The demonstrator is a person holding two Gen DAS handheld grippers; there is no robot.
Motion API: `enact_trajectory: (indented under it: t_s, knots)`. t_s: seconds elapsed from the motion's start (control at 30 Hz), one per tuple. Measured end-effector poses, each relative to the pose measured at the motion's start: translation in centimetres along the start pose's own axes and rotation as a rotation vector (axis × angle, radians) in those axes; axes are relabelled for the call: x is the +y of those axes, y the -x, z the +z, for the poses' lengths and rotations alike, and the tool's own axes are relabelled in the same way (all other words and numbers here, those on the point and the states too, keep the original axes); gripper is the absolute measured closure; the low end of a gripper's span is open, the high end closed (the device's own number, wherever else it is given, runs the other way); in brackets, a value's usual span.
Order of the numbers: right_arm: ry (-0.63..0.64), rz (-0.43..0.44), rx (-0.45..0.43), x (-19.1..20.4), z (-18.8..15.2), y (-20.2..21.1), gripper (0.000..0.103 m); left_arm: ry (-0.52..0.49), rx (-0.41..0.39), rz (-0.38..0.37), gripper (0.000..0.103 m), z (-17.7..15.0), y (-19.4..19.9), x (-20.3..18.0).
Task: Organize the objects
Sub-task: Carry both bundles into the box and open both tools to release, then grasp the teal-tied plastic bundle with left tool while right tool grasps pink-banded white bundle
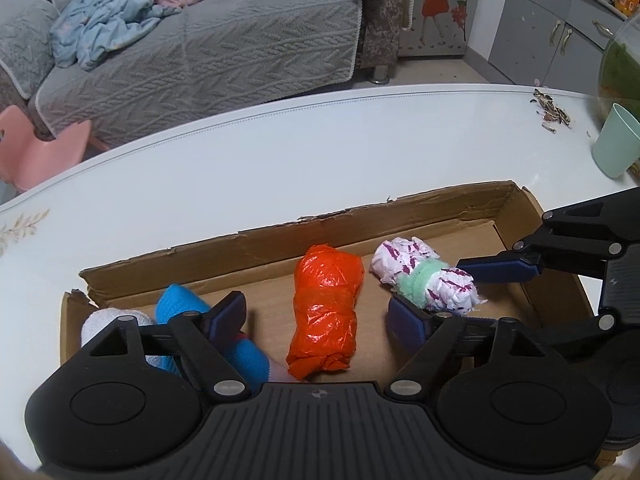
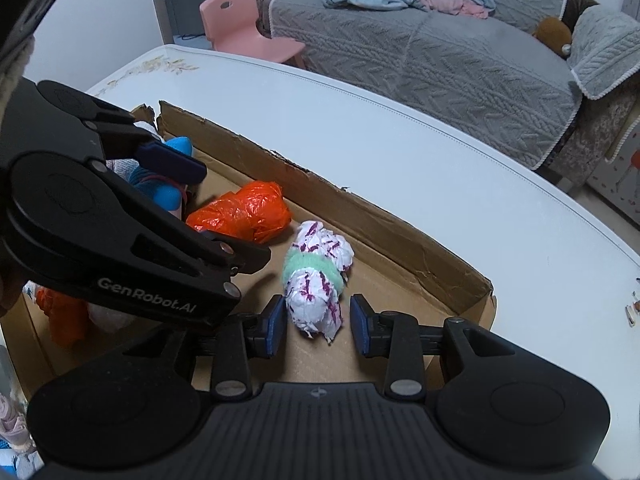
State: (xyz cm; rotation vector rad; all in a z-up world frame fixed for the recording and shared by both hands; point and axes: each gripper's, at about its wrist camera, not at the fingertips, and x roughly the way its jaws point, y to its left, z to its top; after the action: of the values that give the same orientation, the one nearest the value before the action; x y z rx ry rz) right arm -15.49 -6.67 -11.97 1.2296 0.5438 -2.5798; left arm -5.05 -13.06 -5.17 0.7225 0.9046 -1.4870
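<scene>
A shallow cardboard box (image 1: 280, 240) lies on the white table (image 1: 280, 152). Inside it are a blue and white knitted bundle (image 1: 176, 300), an orange plastic-bag roll (image 1: 326, 312) and a white-and-purple bag roll with a green fuzzy band (image 2: 316, 284). My left gripper (image 1: 318, 316) stands open wide, one finger on each side of the orange roll, and touches neither side. My right gripper (image 2: 318, 326) is open a little around the near end of the white-and-purple roll (image 1: 424, 276), with a narrow gap at the right pad. One of its fingers (image 1: 500, 270) shows beside that roll.
A mint green cup (image 1: 614, 140), scattered seed husks (image 1: 550, 114) and a glass bowl (image 1: 620, 68) stand at the table's far right. Beyond the table are a grey sofa (image 1: 200, 64) and a pink chair (image 2: 240, 28). More orange plastic (image 2: 60, 316) lies under the left gripper.
</scene>
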Motion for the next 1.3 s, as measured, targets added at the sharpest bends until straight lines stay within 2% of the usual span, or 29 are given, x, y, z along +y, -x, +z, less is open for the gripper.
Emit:
enact_trajectory:
  t_s: [0.27,0.43,0.77,0.9,1.07,1.2,1.3]
  knots:
    - [-0.012,0.014,0.014,-0.1,0.0,0.3,0.064,0.000,0.008,-0.010,0.016,0.0,0.8,0.4]
    - [-0.006,0.015,0.021,0.3,0.1,0.6,0.051,-0.001,0.012,-0.021,0.016,-0.1,1.7,0.3]
    - [-0.047,0.000,0.017,0.0,0.1,2.1,0.047,0.023,0.008,-0.041,0.014,-0.9,5.2,1.0]
    - [-0.062,-0.010,0.024,0.3,0.0,2.8,0.045,-0.002,0.016,-0.038,0.013,-1.5,6.9,1.2]
    - [-0.084,-0.011,0.044,1.5,-0.4,4.3,0.031,-0.048,0.022,-0.044,0.012,-2.8,9.7,1.3]
    - [-0.106,-0.016,0.033,2.5,-0.7,6.3,0.021,-0.102,0.018,-0.053,0.006,-5.2,12.8,1.7]
    - [-0.123,-0.036,0.025,3.4,-1.6,8.4,0.015,-0.197,0.031,-0.061,0.005,-8.0,14.8,1.9]
